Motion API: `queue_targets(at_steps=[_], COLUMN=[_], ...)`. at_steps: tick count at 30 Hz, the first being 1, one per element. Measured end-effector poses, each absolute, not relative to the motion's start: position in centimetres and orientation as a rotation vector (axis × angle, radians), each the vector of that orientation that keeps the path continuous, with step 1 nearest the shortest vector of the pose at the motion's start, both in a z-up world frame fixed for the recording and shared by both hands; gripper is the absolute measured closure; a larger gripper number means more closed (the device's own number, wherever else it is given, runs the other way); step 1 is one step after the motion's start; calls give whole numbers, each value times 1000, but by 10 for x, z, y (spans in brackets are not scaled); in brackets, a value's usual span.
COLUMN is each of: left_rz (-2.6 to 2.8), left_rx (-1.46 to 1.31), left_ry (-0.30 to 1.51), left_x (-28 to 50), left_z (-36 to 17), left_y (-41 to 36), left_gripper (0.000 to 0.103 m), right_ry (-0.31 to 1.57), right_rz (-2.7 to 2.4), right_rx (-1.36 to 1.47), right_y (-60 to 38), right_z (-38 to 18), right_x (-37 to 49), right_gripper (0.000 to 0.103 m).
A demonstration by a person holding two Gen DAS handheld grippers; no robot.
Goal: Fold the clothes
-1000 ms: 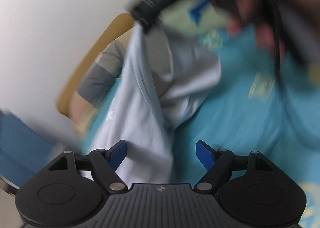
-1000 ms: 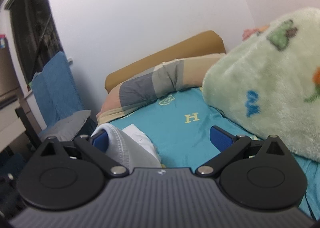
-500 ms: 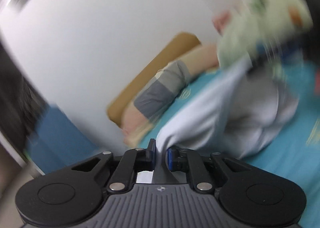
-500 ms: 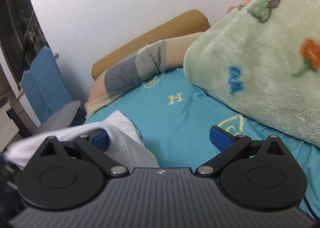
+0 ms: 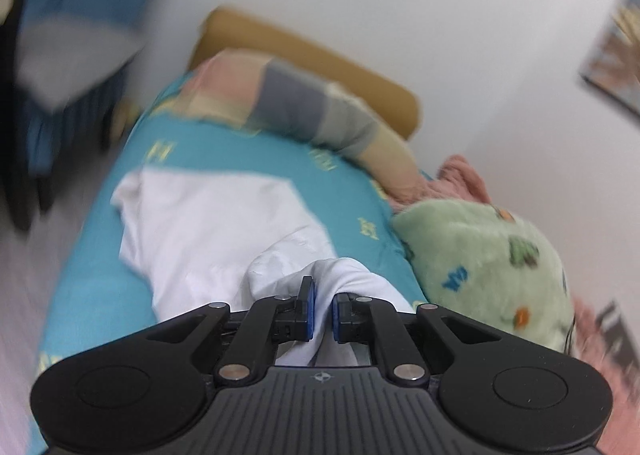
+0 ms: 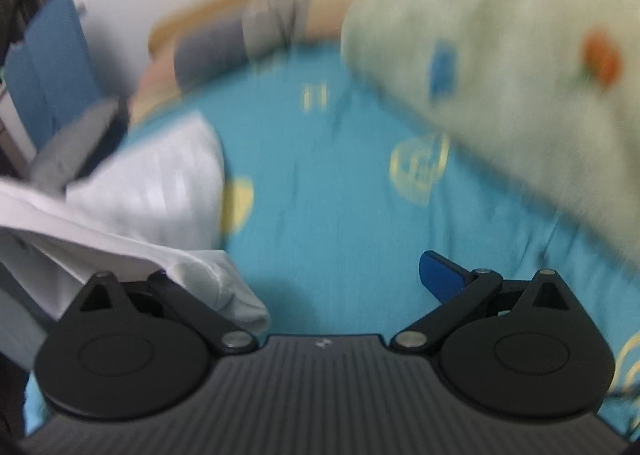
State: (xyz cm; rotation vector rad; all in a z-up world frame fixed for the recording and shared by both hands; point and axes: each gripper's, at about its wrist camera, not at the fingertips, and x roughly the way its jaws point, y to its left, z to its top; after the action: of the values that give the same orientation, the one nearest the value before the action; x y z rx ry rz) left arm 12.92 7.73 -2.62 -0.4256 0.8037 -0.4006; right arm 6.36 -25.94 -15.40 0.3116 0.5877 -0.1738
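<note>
Two hand-held grippers — left [image 5: 323, 313] pinching white garment [image 5: 216, 223], right [image 6: 304, 275] spread, yellow "H" [image 5: 160, 151] on teal sheet [image 5: 100, 275]

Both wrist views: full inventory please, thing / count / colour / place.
White garment: 1, white, spread on the bed, one bunched end pinched in the left gripper.
Bed sheet: 1, teal with yellow prints, under everything.
Pillow: 1, pink, grey and beige blocks, at the headboard.
Headboard: 1, tan, against the wall.
Fleece blanket: 1, pale green with prints, right of the garment.
Pink fabric: 1, behind the blanket.
Left gripper: black, blue pads, shut on the garment.
Right gripper: black, open, garment draped over its left finger.
</note>
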Motion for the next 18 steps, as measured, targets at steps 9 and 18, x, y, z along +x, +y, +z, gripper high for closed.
queue_targets(at_steps=[9,18], left_rz=[-319,-150], left_rx=[-336,-131], left_ry=[928,845], left_x=[153,111], left_z=[-57,-20], left_y=[88,91], left_gripper=[54,19], right_ry=[375,296], right_rz=[-114,-33], right_rx=[239,219], right_y=[-246,-236], right_z=[-114,-92], right_x=[58,63], right_gripper=[0,0])
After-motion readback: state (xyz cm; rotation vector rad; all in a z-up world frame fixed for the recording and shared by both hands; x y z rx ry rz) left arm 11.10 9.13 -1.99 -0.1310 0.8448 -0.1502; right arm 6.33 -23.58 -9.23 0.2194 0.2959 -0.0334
